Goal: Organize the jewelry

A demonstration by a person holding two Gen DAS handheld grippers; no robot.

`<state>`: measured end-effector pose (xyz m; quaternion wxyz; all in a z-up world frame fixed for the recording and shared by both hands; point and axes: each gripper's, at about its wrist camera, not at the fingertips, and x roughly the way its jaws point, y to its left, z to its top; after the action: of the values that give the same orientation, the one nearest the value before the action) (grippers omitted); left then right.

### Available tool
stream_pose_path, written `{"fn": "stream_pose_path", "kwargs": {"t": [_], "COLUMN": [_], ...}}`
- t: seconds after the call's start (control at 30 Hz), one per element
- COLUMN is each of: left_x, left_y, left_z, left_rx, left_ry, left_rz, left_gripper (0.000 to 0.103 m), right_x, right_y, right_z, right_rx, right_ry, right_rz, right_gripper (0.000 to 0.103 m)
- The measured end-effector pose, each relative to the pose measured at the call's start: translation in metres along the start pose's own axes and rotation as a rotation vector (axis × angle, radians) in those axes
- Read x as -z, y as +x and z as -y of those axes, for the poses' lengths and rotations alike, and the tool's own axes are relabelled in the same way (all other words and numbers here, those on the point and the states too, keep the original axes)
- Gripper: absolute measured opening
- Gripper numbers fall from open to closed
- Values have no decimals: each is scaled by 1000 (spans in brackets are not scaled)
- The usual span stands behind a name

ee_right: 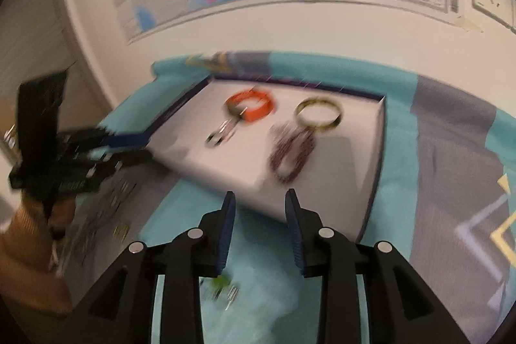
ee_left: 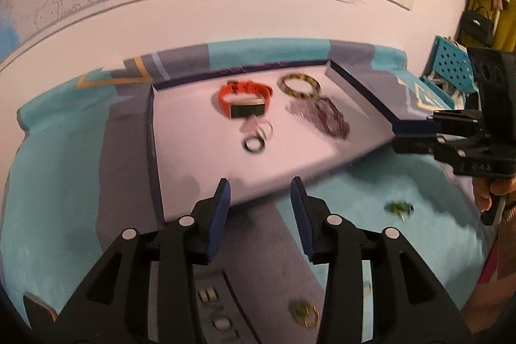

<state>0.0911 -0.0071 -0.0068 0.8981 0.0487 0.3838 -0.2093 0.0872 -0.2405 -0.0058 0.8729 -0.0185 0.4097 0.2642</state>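
Both claws are held wide and empty. The green piece (ee_right: 221,282), low in the right-wrist frame, is best straddled squarely by the right gripper (ee_right: 259,234), then carried to the tray (ee_right: 374,182); the left gripper (ee_left: 259,216) is kept clear.

light: warm, dim indoor | blur: motion smear, worse in right view | edges: fisheye bending, dark corners

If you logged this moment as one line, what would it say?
left gripper: open, empty | right gripper: open, empty | white shallow tray: orange strap watch, yellow-black bangle, dark beaded bracelet | green trinket on teal cloth
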Motion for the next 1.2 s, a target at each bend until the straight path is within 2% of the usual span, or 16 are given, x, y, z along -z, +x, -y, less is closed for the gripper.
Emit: {"fn": "stream_pose_path", "kwargs": {"t": [0.07,0.2,0.27,0.37,0.67,0.8,0.97,1.2], "left_x": [13,34,42,52,70,72,72,72], "left_y": [-6,-19,-26,-31,-27,-24,-19,-10], "left_z": [2,18,26,38,58,58,57,58], "left_rx": [38,65,87,112,87,65,66,54], "left_ry": [-17,27,49,77,136,137,121,124], "left_rz": [-17,-30,-28,-30,-62,-64,-74,-106], "left_gripper": [39,39,40,41,42,42,42,33], "right_x": [14,30,37,42,44,44,41,40], "right_y": [-3,-8,-12,-12,5,12,17,13], "right_z": [-6,-15,-18,-24,-35,-30,-26,-19], "right_rx": [3,-10,-20,-17,36,40,33,23], "right_ry": [-13,-9,-6,-18,-65,-36,-21,21], "right_rz": [-22,-27,-28,-34,-67,-68,-72,-49], "right_gripper": [30,31,38,40,39,30,14,13]}}
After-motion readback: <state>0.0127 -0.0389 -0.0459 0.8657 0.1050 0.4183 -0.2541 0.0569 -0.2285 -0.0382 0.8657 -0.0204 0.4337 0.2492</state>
